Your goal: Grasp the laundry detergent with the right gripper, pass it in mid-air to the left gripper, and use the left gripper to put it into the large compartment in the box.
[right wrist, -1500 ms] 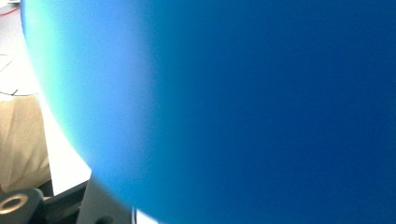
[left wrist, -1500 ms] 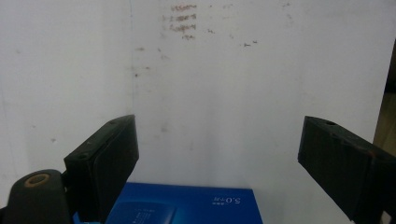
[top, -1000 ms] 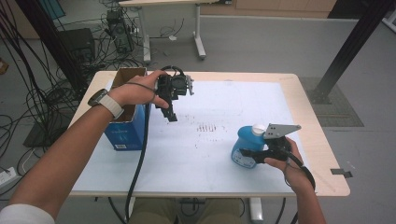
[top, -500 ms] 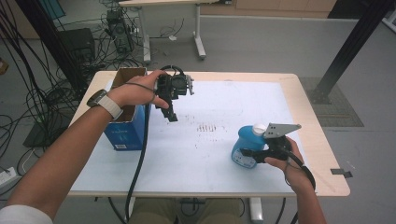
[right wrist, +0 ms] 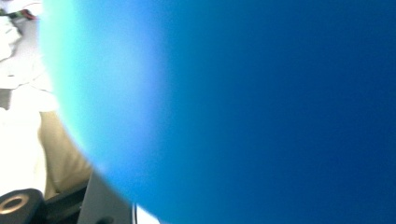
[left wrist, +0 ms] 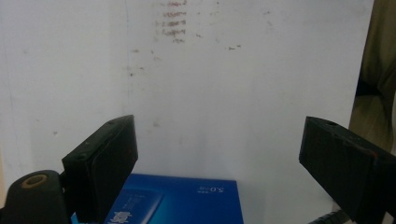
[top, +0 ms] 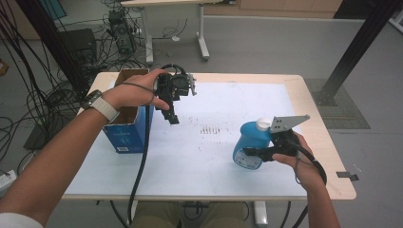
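Right hand-held gripper (top: 252, 153): jaws closed on the body of the blue bottle (top: 251, 143), gripping it low on its side. The bottle has a white cap (top: 263, 124) and is tilted, cap toward the far right. It sits at the right part of the surface (top: 228, 97), near the front edge; whether its base touches the white sheet cannot be told from the high view. In the right gripper view the bottle (right wrist: 243, 107) is pressed up close to the camera, blurred blue across nearly the whole frame. The grey three-cornered plate (top: 289, 122) stands above the person's right hand (top: 297, 156).

Left hand-held gripper (top: 172, 115): jaws wide apart, nothing between them. In the left gripper view the two black jaws stand well apart over bare white sheet, with the top of the blue box (left wrist: 177, 203) at the bottom edge. In the high view the gripper points down, held above the surface just right of the open blue cardboard box (top: 124, 135), which stands at the left part of the surface. The left hand (top: 135, 92) is over the box opening; a watch (top: 97, 105) is on that wrist. The gripper's black cable (top: 141, 156) hangs down past the box and over the front edge.

A patch of dark smudges (top: 209, 129) marks the sheet between the two grippers, which are well apart.
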Available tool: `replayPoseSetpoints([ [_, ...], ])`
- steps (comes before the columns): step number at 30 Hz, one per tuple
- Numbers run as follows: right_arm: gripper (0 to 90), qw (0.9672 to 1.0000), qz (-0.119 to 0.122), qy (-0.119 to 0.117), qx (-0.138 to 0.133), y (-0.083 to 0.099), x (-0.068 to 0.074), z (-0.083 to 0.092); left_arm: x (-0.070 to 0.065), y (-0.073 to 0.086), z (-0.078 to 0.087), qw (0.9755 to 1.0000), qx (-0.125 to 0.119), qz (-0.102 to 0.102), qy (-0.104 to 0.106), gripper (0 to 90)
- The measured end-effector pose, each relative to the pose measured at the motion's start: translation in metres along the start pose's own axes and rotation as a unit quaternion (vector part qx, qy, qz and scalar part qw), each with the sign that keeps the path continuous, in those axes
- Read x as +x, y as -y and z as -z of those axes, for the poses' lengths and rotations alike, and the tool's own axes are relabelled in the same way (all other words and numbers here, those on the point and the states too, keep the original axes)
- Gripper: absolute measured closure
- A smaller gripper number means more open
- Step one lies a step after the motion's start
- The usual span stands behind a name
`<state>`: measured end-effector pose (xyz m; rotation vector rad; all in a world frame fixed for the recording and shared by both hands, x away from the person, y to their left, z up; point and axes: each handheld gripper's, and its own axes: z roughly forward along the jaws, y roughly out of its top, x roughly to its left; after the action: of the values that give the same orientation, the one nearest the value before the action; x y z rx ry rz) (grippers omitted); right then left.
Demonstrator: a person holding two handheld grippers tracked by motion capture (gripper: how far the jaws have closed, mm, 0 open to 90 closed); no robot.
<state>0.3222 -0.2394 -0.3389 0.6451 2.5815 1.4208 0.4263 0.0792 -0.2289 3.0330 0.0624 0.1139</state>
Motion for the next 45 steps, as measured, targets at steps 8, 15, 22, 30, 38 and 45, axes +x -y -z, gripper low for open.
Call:
replayPoseSetpoints([
  [8, 43.9, 0.9993, 0.013, -0.036, -0.006, -0.029, 0.005, -0.004, -0.012, -0.001, 0.016, 1.0, 0.0, 0.0, -0.002, 11.7],
  [15, 43.9, 0.9979, 0.034, -0.055, -0.002, -0.053, 0.008, -0.011, -0.018, -0.002, 0.028, 1.0, 0.0, 0.001, 0.001, 11.3],
  [22, 43.9, 0.9965, 0.049, -0.067, -0.001, -0.071, 0.01, -0.015, -0.021, -0.001, 0.034, 1.0, 0.005, 0.004, -0.001, 11.3],
  [30, 43.9, 0.9954, 0.06, -0.075, 0.001, -0.084, 0.011, -0.019, -0.024, -0.004, 0.043, 0.9999, 0.009, 0.006, 0.012, 11.4],
  [38, 43.9, 0.9934, 0.076, -0.086, 0.006, -0.102, 0.014, -0.031, -0.028, -0.007, 0.049, 0.9996, 0.015, 0.005, 0.022, 11.4],
  [45, 43.9, 0.9915, 0.084, -0.099, 0.008, -0.112, 0.018, -0.045, -0.03, -0.008, 0.054, 0.9994, 0.019, 0.002, 0.028, 11.4],
])
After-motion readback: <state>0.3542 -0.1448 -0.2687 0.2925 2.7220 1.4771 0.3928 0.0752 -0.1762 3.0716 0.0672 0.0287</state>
